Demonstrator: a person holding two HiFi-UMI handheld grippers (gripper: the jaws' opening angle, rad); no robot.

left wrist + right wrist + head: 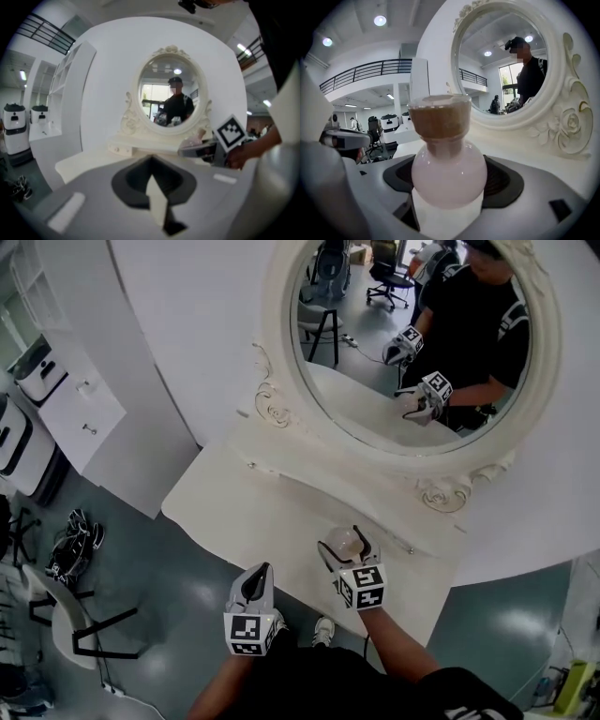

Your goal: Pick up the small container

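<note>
Container: a small round-bellied pink bottle [449, 176] with a brown neck, at the centre of the right gripper view. In the head view it sits lower centre, over the white dressing table [253, 512].
Handling: probably light, stiff and smooth like glass, so slippery and breakable. The widest part of the belly looks the safest hold.
Right gripper [349, 547]: clamped on the belly, jaws parted only by its width.
Left gripper [253, 589]: jaws pressed together with nothing between them, near the table's front edge.
Lifted: cannot tell.
</note>
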